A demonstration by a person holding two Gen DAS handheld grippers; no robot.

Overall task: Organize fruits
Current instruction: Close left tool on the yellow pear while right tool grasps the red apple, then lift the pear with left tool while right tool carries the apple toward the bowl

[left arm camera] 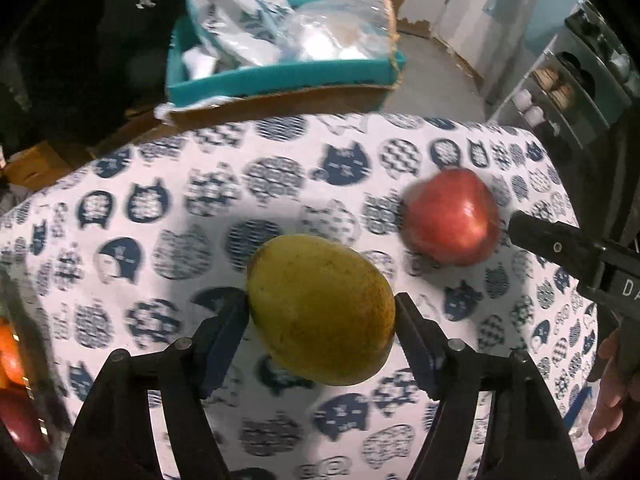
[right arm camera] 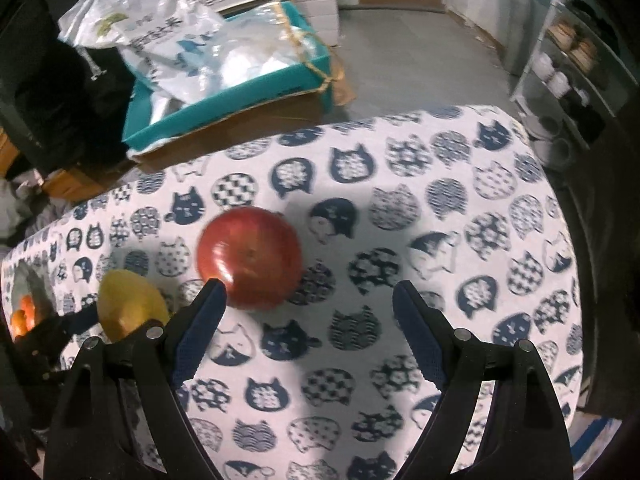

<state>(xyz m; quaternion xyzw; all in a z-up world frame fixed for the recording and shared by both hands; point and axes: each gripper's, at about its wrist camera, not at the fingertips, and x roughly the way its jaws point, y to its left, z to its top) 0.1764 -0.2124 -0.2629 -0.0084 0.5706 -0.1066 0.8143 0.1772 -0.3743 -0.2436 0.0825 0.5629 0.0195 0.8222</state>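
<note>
Left gripper (left arm camera: 322, 312) was clamped on the mango (left arm camera: 320, 312), one pad on each flank, and it looked like the fruit was hanging just clear of the cat-print tablecloth (left arm camera: 160, 240), though I couldn't swear to that. Off at 2 o'clock in that view sat the red apple (left arm camera: 450, 216), with the tip of the other tool almost touching its right side.

Right gripper (right arm camera: 306, 300) was spread wide with nothing in it, hovering over the cloth. The apple (right arm camera: 250, 256) was at about 11 o'clock from its centre, right up against the left finger tip rather than between the two. The mango (right arm camera: 130, 304) showed way over at 9 o'clock.

My read: this was the carry step for the mango, apple not yet picked up. Some orange fruit (left arm camera: 10, 356) sat at the left edge, around 9 o'clock, so that's probably where things were headed. Next the right one would need to shift left to straddle the apple before closing.
</note>
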